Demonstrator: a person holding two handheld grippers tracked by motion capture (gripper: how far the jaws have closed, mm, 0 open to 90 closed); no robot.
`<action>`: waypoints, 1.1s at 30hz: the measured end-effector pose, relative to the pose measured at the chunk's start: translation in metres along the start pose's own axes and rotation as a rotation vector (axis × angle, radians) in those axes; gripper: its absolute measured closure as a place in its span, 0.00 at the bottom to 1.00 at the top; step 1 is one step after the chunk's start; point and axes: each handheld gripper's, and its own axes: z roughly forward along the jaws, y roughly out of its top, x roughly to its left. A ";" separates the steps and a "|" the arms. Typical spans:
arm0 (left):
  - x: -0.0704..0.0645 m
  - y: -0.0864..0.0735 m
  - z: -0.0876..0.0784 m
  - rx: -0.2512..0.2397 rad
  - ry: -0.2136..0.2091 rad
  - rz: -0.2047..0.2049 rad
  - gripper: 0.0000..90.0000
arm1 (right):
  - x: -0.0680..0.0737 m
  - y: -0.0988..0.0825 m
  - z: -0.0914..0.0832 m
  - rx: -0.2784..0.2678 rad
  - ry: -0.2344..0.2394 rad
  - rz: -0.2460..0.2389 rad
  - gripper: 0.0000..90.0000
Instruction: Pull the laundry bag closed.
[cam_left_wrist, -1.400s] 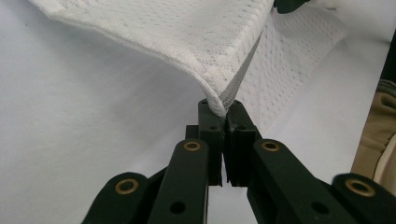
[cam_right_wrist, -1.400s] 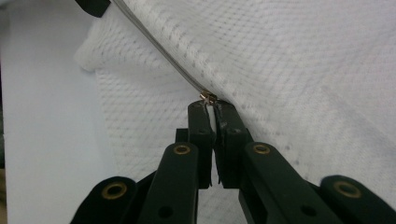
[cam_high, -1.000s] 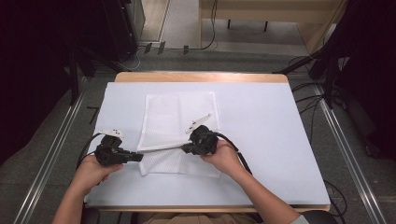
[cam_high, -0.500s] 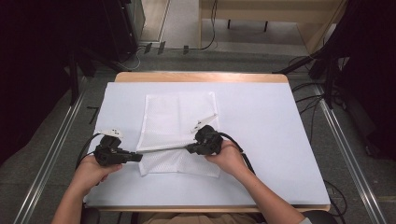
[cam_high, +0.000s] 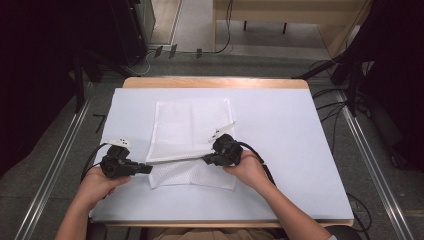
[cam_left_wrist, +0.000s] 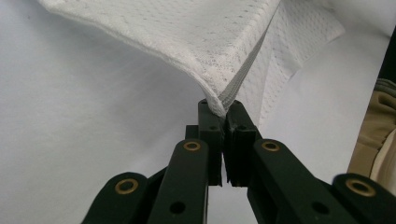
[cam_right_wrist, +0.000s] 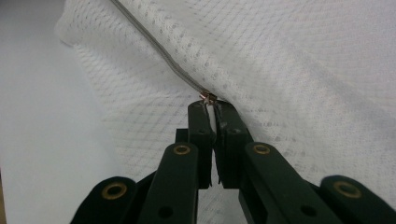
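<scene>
A white mesh bag (cam_high: 192, 125) lies flat on the white table cover (cam_high: 290, 135), its near edge lifted along a grey zipper (cam_high: 175, 160). At the bag's left near corner, my left gripper (cam_high: 149, 169) is shut on the zipper's end. In the left gripper view the jaws (cam_left_wrist: 223, 109) pinch the folded corner of the mesh bag (cam_left_wrist: 196, 37), where the zipper (cam_left_wrist: 243, 74) starts. My right gripper (cam_high: 205, 160) is shut on the zipper pull. Its jaws (cam_right_wrist: 211, 106) clamp the small metal pull (cam_right_wrist: 208, 97), and the zipper (cam_right_wrist: 154, 49) runs away up and to the left.
The wooden table edge (cam_high: 215, 82) shows at the far side. Cables (cam_high: 330, 100) and metal rails (cam_high: 55, 165) lie on the floor around the table. Dark equipment (cam_high: 45, 75) stands at the left. Part of the person's clothing (cam_left_wrist: 378, 126) is beside the left gripper.
My right gripper has shifted slightly to the right along the zipper line with the pull in its jaws. The left gripper has stayed put on the corner.
</scene>
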 end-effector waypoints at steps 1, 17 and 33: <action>0.000 0.000 0.000 -0.001 0.000 -0.003 0.97 | -0.001 0.000 -0.001 0.002 0.000 0.001 0.98; 0.001 -0.001 0.000 0.004 -0.005 -0.002 0.97 | -0.007 -0.008 -0.012 0.010 -0.017 0.008 0.98; 0.001 -0.002 0.000 0.002 -0.004 -0.005 0.97 | -0.017 -0.023 -0.028 0.001 -0.028 0.039 0.98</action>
